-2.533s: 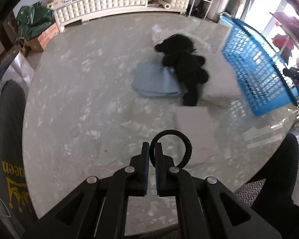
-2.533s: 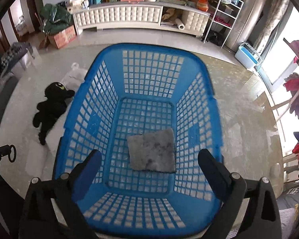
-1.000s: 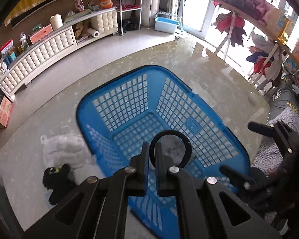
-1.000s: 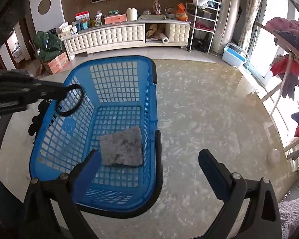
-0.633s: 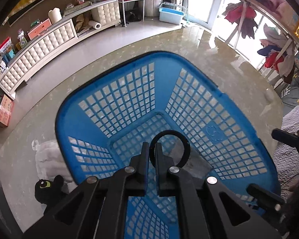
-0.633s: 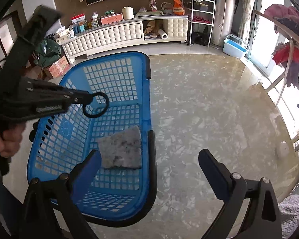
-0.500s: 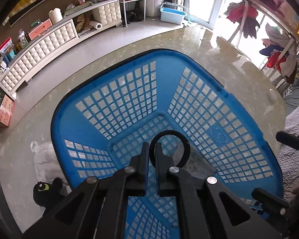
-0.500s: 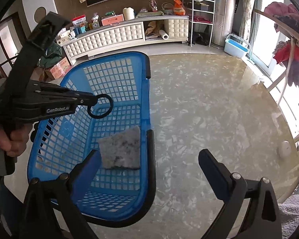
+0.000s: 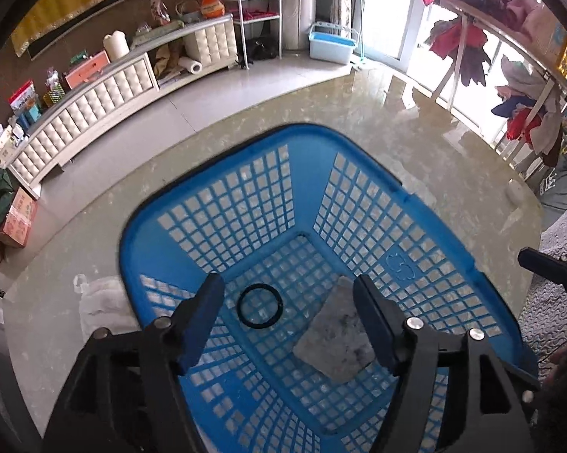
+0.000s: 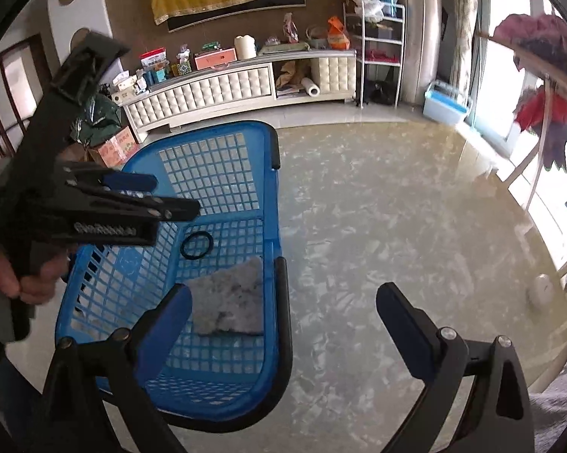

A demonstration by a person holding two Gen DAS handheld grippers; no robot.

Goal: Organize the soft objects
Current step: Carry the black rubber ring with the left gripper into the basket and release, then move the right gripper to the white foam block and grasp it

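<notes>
A blue plastic basket [image 9: 309, 143] stands on the marble table; it also shows in the right wrist view [image 10: 208, 132]. A black ring-shaped hair tie [image 9: 259, 311] is in the basket, also in the right wrist view [image 10: 197, 245], beside a folded grey cloth [image 9: 334, 343] that also shows in the right wrist view [image 10: 230, 300]. My left gripper [image 9: 289, 319] is open and empty above the basket; it shows from the side in the right wrist view [image 10: 175, 198]. My right gripper [image 10: 283, 321] is open and empty, near the basket's right rim.
A white bag [image 9: 100, 302] lies on the table left of the basket. A white cabinet [image 10: 223, 90] stands against the far wall. A blue tub [image 10: 447, 107] sits on the floor near the window. Clothes hang on a rack [image 9: 468, 49] to the right.
My left gripper opened and let go of the black hair tie, which dropped into the basket. The right gripper stayed open and hardly moved.
</notes>
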